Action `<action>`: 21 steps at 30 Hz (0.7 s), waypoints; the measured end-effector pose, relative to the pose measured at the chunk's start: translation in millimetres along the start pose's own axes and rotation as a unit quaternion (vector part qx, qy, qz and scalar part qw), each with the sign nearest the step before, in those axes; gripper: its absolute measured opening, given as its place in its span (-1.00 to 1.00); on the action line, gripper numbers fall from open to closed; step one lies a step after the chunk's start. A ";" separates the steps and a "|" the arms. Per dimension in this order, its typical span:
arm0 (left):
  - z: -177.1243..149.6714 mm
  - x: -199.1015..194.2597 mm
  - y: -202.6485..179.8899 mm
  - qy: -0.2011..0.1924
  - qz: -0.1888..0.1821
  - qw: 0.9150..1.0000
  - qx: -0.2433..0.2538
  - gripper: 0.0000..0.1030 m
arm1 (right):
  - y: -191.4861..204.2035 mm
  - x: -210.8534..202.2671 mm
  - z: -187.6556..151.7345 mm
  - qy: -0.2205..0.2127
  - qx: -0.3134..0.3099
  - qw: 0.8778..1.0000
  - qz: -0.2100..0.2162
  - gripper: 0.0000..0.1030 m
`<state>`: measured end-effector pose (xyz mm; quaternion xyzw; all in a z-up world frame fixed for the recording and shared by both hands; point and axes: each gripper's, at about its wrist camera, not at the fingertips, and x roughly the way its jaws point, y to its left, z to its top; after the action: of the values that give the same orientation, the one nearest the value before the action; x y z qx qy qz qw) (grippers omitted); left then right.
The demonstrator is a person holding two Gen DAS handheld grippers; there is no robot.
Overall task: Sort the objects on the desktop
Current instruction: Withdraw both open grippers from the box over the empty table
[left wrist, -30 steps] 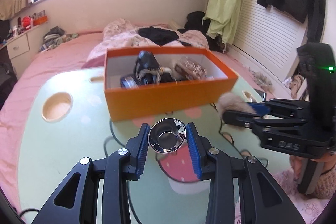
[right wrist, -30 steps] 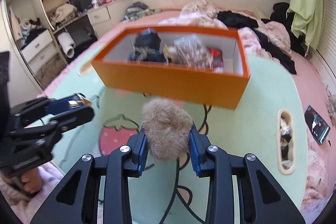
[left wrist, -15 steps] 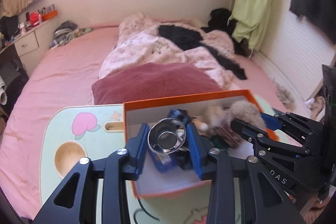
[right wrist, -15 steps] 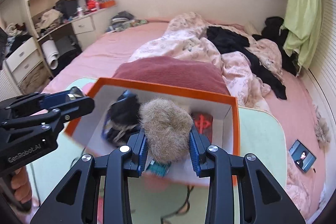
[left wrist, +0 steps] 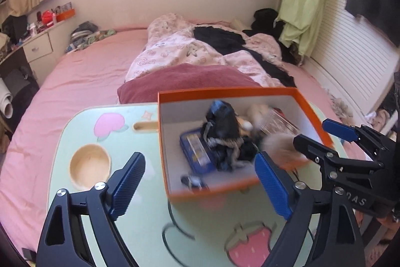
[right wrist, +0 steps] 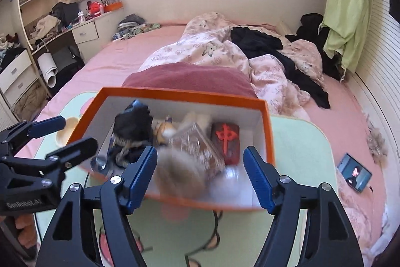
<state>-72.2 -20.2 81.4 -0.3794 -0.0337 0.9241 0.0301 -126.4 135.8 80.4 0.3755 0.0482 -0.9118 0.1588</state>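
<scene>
An orange box [left wrist: 225,91] [right wrist: 175,93] stands on the mint-green strawberry table [left wrist: 125,229] [right wrist: 300,154]. My left gripper [left wrist: 200,185] [right wrist: 70,134] hovers over the box's near left corner, its jaws opening, with nothing pressed between the pads. The shiny metal cup [left wrist: 193,182] [right wrist: 100,164] lies blurred inside the box below it. My right gripper [right wrist: 200,178] [left wrist: 322,137] is over the box's near right side, jaws opening. The tan fur ball [right wrist: 180,172] [left wrist: 282,144] is a blur between and below its pads, free of them.
The box also holds a blue tin [left wrist: 197,152], a black bundle [left wrist: 222,124], a clear packet [right wrist: 197,144] and a red block [right wrist: 226,139]. The table has a round recess [left wrist: 90,165] and a black cable [left wrist: 175,229]. A dark red pillow [left wrist: 187,79] lies behind; a phone [right wrist: 355,175] lies on the bed.
Both grippers moved from the table in front of the box to above it. Then both opened: the left let go of the metal cup, the right let go of the fur ball.
</scene>
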 end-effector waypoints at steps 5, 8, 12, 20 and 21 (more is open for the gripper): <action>-49.3 -13.4 -7.5 0.013 -0.001 1.000 0.009 0.86 | 0.5 -26.2 -43.1 -0.020 -0.001 1.000 0.000 0.40; -80.9 -6.9 -14.9 0.036 0.008 0.999 0.017 0.86 | -1.9 -22.5 -73.3 0.009 0.016 1.000 0.013 0.40; -97.2 3.5 -17.9 0.057 0.026 0.998 0.016 0.86 | -1.0 -9.7 -96.9 0.066 0.011 0.998 0.014 0.40; -105.1 21.8 -13.0 0.090 0.064 0.994 0.013 1.00 | -9.1 -2.2 -114.9 0.078 0.005 0.997 -0.021 0.85; -105.7 22.0 -12.5 0.090 0.064 0.994 0.014 1.00 | -9.2 -1.1 -115.7 0.079 0.005 0.997 -0.019 1.00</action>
<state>-13.1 -1.7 -7.9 -0.4620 0.0061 0.8866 -0.0211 -51.3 168.7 -1.6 0.4463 0.0629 -0.8823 0.1357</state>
